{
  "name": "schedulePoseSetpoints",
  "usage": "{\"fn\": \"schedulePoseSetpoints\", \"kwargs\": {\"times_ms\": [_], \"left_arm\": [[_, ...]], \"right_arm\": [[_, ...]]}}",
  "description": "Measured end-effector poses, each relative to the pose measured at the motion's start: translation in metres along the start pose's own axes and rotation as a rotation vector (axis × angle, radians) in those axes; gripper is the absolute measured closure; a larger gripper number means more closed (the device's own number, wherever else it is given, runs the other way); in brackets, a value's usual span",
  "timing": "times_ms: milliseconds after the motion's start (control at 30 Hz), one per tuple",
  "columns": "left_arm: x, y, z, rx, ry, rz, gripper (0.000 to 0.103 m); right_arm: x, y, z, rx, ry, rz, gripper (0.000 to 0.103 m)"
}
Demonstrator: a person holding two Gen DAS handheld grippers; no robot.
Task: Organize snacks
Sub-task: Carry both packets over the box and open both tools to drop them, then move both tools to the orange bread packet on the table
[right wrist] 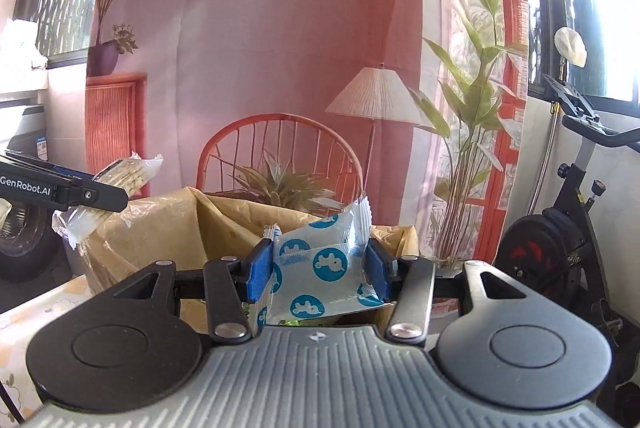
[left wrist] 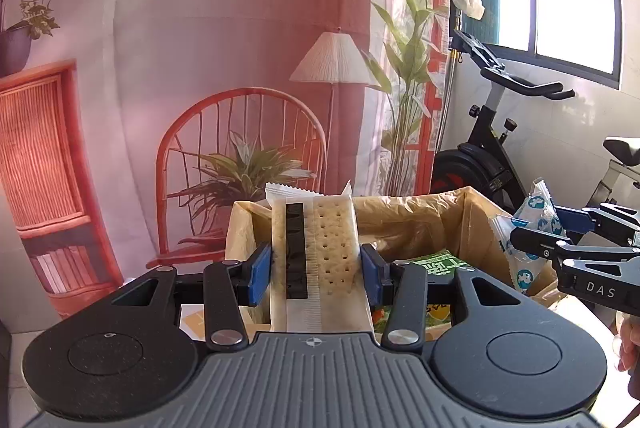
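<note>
Two snack packs are held up, one per claw. Clear-wrapped cracker pack is clamped upright between the blue pads of the left gripper. Blue-and-white spotted packet is pinched in the right gripper. Paper-lined cardboard box is seen just beyond and below both claws, a green packet inside.

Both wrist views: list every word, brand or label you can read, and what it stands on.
"DAS": on the right gripper body, left wrist view.
"GenRobot.AI": on the left gripper body, right wrist view.
Green packet in the lined box: large print, not readable.
Blue-spotted packet: logos only, no legible words.
</note>
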State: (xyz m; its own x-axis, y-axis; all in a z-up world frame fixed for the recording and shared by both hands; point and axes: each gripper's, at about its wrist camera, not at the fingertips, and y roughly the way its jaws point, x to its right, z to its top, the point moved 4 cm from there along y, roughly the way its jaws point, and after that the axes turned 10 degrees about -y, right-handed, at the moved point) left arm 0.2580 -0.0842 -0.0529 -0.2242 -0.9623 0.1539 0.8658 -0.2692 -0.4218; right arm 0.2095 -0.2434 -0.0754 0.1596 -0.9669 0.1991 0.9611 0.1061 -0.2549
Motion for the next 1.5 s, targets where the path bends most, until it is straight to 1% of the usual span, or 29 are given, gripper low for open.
{"fn": "schedulePoseSetpoints", "kwargs": {"times_ms": [100,200,267,300,333,400,467,633,800,867,900,967,1067,1167,1267,1500], "left_arm": [[-0.004,0.021,0.0,-0.031,-0.013,0.011,0.054],[-0.005,0.035,-0.002,-0.051,-0.011,0.016,0.055],[-0.007,0.04,-0.004,-0.058,-0.023,0.008,0.054],[-0.008,0.042,-0.004,-0.059,-0.028,0.01,0.054],[-0.008,0.043,-0.004,-0.059,-0.029,0.015,0.054],[-0.008,0.044,-0.005,-0.064,-0.021,0.019,0.054],[-0.008,0.042,-0.006,-0.072,-0.022,0.009,0.054],[-0.011,0.023,-0.012,-0.089,-0.017,-0.004,0.054],[-0.019,-0.011,-0.017,-0.094,-0.026,-0.002,0.053],[-0.023,-0.028,-0.02,-0.096,-0.033,0.003,0.048],[-0.026,-0.035,-0.023,-0.1,-0.038,0.002,0.048],[-0.03,-0.05,-0.032,-0.114,-0.045,-0.004,0.047],[-0.033,-0.062,-0.053,-0.152,-0.05,-0.012,0.047],[-0.036,-0.071,-0.082,-0.193,-0.044,-0.007,0.047],[-0.036,-0.073,-0.107,-0.242,-0.052,-0.013,0.047],[-0.029,-0.069,-0.165,-0.37,-0.1,-0.056,0.047]], "right_arm": [[0.004,0.023,-0.003,-0.057,-0.063,-0.04,0.052],[0.005,0.038,-0.01,-0.112,-0.091,-0.012,0.051],[0.004,0.043,-0.015,-0.128,-0.1,0.002,0.05],[0.004,0.043,-0.016,-0.124,-0.1,-0.001,0.047],[0.004,0.042,-0.016,-0.119,-0.095,-0.008,0.037],[0.006,0.04,-0.016,-0.108,-0.077,-0.014,0.024],[0.006,0.034,-0.013,-0.086,-0.068,-0.011,0.024],[0.002,0.01,-0.006,-0.05,-0.04,0.031,0.024],[-0.007,-0.017,-0.005,-0.031,0.014,0.072,0.024],[-0.011,-0.029,-0.008,-0.026,0.043,0.093,0.024],[-0.013,-0.034,-0.011,-0.029,0.059,0.103,0.024],[-0.019,-0.042,-0.019,-0.046,0.089,0.126,0.024],[-0.029,-0.055,-0.036,-0.079,0.115,0.157,0.024],[-0.039,-0.064,-0.057,-0.124,0.136,0.183,0.024],[-0.048,-0.07,-0.077,-0.175,0.15,0.202,0.024],[-0.069,-0.082,-0.119,-0.277,0.142,0.252,0.025]]}}
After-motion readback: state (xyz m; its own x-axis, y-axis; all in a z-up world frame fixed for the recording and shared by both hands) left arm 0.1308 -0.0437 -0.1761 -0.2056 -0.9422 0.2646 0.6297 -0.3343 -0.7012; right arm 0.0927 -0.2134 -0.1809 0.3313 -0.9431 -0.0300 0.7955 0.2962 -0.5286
